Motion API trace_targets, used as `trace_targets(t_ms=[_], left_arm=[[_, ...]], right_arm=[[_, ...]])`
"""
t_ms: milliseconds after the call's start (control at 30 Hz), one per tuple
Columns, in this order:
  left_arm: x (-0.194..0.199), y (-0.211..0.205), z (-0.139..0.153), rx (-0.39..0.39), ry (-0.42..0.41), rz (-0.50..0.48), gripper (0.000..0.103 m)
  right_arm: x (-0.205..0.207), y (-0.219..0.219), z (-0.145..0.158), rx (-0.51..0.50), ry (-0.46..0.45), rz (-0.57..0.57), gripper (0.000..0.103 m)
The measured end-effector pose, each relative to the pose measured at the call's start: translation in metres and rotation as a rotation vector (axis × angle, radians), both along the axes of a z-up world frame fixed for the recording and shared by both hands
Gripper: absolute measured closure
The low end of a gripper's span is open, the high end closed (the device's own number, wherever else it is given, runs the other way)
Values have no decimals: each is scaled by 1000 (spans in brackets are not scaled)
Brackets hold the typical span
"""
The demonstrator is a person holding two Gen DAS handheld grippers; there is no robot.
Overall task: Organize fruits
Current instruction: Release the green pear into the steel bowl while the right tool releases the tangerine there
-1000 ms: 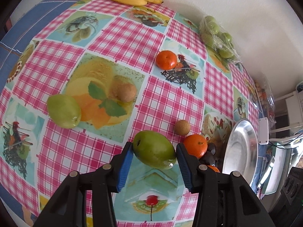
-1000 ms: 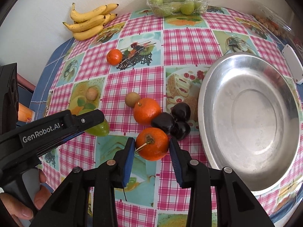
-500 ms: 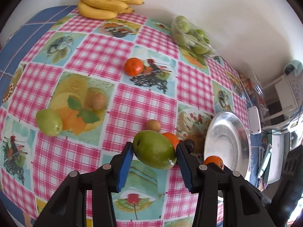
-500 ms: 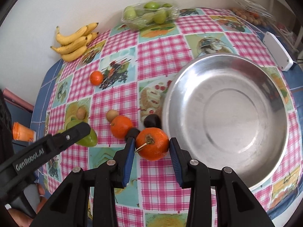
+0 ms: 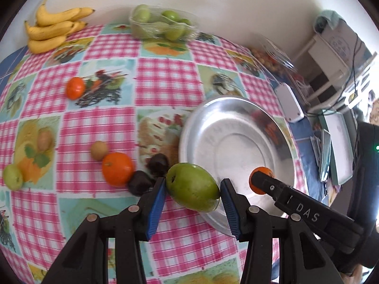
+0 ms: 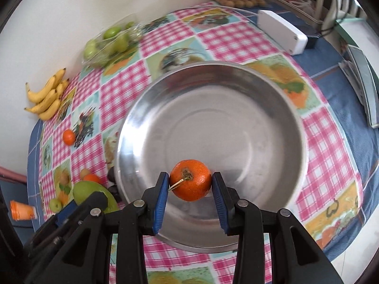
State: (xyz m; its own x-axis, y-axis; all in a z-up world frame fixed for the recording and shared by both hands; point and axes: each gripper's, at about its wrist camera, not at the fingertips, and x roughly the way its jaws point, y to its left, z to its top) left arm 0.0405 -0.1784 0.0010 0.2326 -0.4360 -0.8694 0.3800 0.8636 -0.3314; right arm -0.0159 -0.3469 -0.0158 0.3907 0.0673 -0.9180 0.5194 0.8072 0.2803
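Bench: covered by a pink checked cloth [image 5: 165, 80] printed with fruit pictures, set against a white wall [image 5: 213, 4].
Steel bowl [image 6: 236, 108]: landmark, bare inside.
Beyond the bowl: bananas [image 5: 52, 30] and a clear tray of green fruit [image 5: 163, 24] by the wall.
Left of the bowl: two oranges, dark plums [image 5: 156, 163], small brown fruits.
Left tongs [image 5: 193, 189]: clenched on a green mango [image 5: 191, 187], at the bowl's near-left rim.
Right tongs [image 6: 190, 187]: grasping a stemmed orange [image 6: 190, 183] above the bowl's near inside.

The worktop [image 5: 165, 75] wears a pink-checked cloth; on it lie bananas [image 5: 52, 30], a steel bowl [image 5: 201, 118], oranges [image 5: 117, 169].
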Motion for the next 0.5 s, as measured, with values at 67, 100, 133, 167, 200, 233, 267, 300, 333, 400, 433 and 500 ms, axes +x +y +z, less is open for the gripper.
trace_targets(t_ms=[67,100,133,167,200,233,267,300,333,400,433,500], left_arm=[[-3,-11,-5,7,3,-31,53],[-4,-15,-8,16,1,-47,53],[-6,-18,-10,22,-1,-57,53],[-6,-21,-11,29,-2,-66,53],[-7,-23,-13,33,0,-72,53],[-8,-24,-14,33,1,-75,53],[-8,-25,-16,33,4,-77,53],[-8,-26,-18,36,7,-80,53],[-8,-27,-20,42,6,-82,53],[-9,-30,-20,63,-20,-94,53],[-9,-31,-20,65,-24,-99,53],[-9,-31,-20,58,-22,-102,54]], right_arm=[[-5,-10,-2,7,5,-27,64],[-7,-14,-3,9,9,-37,64],[-8,-16,-4,8,15,-42,64],[-10,-19,-6,9,21,-46,64],[-10,-21,-8,14,28,-50,64],[-10,-21,-10,19,34,-51,64],[-10,-22,-13,24,41,-50,64],[-10,-21,-15,28,47,-49,64],[-10,-21,-17,32,53,-47,64],[-9,-20,-20,48,60,-42,64],[-9,-20,-22,57,60,-43,64],[-9,-20,-22,63,62,-45,64]])
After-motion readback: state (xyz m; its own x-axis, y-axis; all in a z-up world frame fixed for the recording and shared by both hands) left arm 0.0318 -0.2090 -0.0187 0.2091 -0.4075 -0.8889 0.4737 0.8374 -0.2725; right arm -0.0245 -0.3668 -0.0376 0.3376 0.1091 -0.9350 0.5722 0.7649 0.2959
